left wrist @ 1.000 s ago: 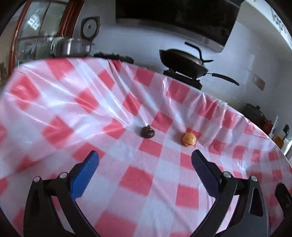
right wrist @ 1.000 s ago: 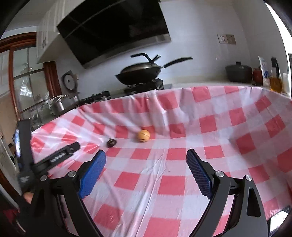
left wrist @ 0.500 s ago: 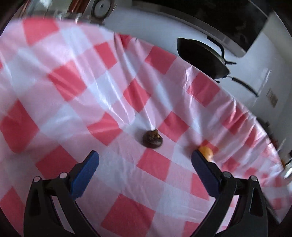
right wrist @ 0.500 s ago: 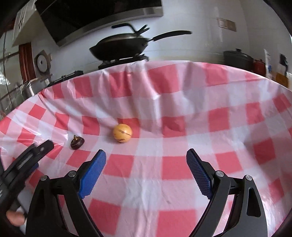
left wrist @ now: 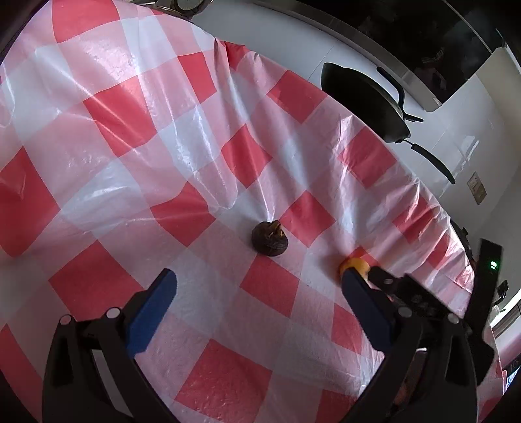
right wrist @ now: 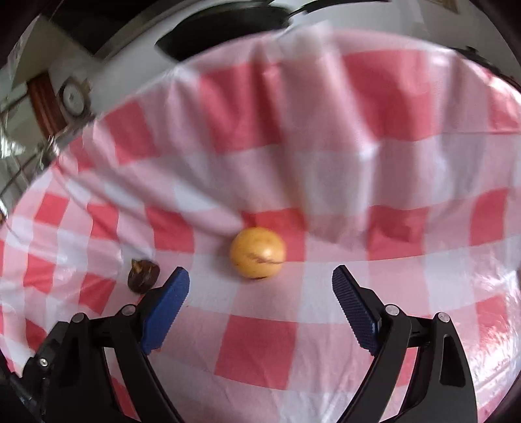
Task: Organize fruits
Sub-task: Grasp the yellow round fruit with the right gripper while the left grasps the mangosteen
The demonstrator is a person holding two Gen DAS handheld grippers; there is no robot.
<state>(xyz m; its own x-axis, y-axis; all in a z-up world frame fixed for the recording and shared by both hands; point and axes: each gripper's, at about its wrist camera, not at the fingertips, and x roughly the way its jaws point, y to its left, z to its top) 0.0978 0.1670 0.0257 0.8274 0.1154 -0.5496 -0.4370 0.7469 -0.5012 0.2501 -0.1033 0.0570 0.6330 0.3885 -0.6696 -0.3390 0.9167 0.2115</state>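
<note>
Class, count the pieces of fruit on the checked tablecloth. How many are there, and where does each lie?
2. The dark fruit lies left; the orange fruit lies right of it, apart.

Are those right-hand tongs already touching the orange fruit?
Apart. The right wrist view shows the right tongs open, with bare tablecloth between both blue pads and the orange fruit, which sits just ahead of them.

No text, label, brand name or number can be read in either view. In the left wrist view a small wall plate (left wrist: 477,188) at the right of the frame carries dark marks too small to make out, and a round dial (left wrist: 185,4) at the top edge is cut off. In the right wrist view a round dial (right wrist: 72,97) at the upper left is too blurred to show any figures.
</note>
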